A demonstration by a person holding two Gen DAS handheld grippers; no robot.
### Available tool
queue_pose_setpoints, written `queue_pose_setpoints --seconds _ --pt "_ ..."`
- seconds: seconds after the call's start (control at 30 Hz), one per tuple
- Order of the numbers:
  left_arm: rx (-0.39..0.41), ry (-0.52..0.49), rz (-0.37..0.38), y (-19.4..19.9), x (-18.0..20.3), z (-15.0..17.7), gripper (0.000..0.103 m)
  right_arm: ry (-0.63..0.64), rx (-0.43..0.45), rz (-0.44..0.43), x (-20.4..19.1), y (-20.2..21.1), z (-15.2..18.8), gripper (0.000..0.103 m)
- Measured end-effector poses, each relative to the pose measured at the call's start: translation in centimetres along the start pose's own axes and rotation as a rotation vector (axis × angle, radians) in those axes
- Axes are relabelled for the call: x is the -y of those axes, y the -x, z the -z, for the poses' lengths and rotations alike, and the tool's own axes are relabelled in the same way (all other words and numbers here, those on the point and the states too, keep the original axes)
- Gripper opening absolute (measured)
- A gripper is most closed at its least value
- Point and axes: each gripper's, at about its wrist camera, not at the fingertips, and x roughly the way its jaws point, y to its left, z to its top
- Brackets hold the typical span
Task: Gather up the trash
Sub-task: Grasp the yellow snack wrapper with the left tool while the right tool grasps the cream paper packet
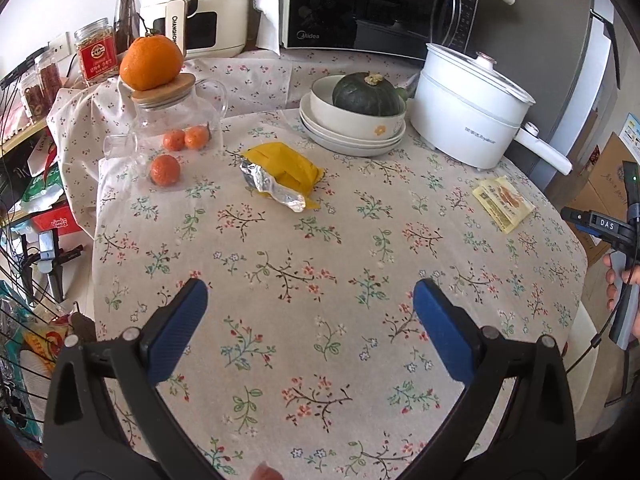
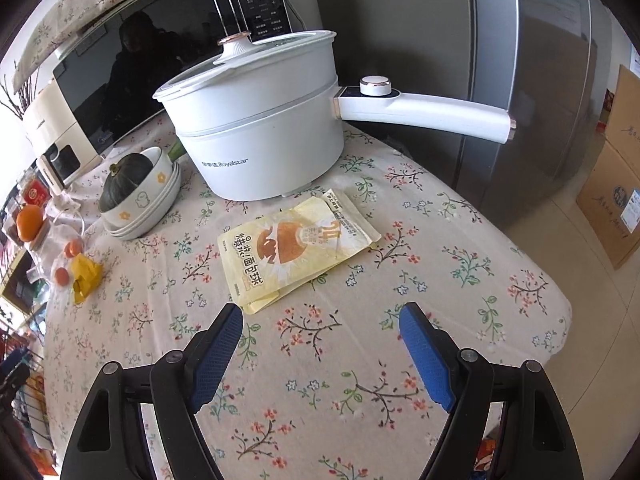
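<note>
A crumpled yellow and foil wrapper (image 1: 280, 176) lies mid-table, well ahead of my left gripper (image 1: 310, 292), which is open and empty above the floral cloth. The wrapper also shows small at the left of the right wrist view (image 2: 85, 276). A flat pale yellow snack packet (image 2: 292, 248) lies just ahead of my right gripper (image 2: 320, 316), which is open and empty; the packet's near corner is close to the left fingertip. The packet also shows at the table's right edge in the left wrist view (image 1: 502, 202).
A white electric pot (image 2: 260, 120) with a long handle stands behind the packet. Stacked bowls with a dark green squash (image 1: 366, 94) sit beside it. A glass jar with an orange on its lid (image 1: 152, 64), small oranges, a microwave (image 1: 376, 4) and an air fryer stand at the back.
</note>
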Motion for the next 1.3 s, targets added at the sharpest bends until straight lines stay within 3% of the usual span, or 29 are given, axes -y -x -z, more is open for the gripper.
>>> queue_pose_setpoints --seconds 0.1,0.2,0.47,0.57,0.63,0.8,0.87,0.93,0.97,1.3 --pt "0.018 0.065 -0.062 -2.2 -0.6 -1.4 0.102 0.011 0.021 0.006 -1.5 -1.6 -0.4 0.082" --pt "0.036 0.113 -0.067 -4.7 -0.3 -3.0 0.102 0.06 0.019 -0.034 -4.0 -3.1 -0.1 0.082" --pt "0.069 0.089 -0.103 -10.4 0.6 -4.7 0.1 0.241 0.01 0.038 -8.0 -7.2 0.5 0.081" --pt "0.069 0.091 -0.049 -11.5 0.0 -4.9 0.085 0.261 0.001 0.053 -8.0 -8.4 0.4 0.076" --pt "0.047 0.107 -0.034 -12.3 -0.5 -5.0 0.074 0.271 -0.011 0.061 -7.9 -9.1 0.4 0.063" --pt "-0.009 0.17 -0.013 -13.8 -2.1 -4.4 0.02 0.263 -0.024 0.04 -7.6 -9.9 0.6 0.052" --pt "-0.018 0.205 0.004 -13.9 -2.7 -4.1 0.006 0.283 -0.018 0.034 -7.8 -9.9 0.7 0.042" --pt "-0.016 0.239 0.016 -13.7 -3.3 -3.8 0.002 0.315 -0.015 0.034 -8.3 -9.8 0.7 0.018" --pt "-0.015 0.249 0.021 -13.6 -3.5 -3.6 0.001 0.32 -0.016 0.032 -8.4 -9.7 0.7 0.012" --pt "-0.034 0.177 0.072 -10.1 -1.8 -1.8 0.001 0.299 0.017 0.014 -7.3 -4.7 1.0 0.004"
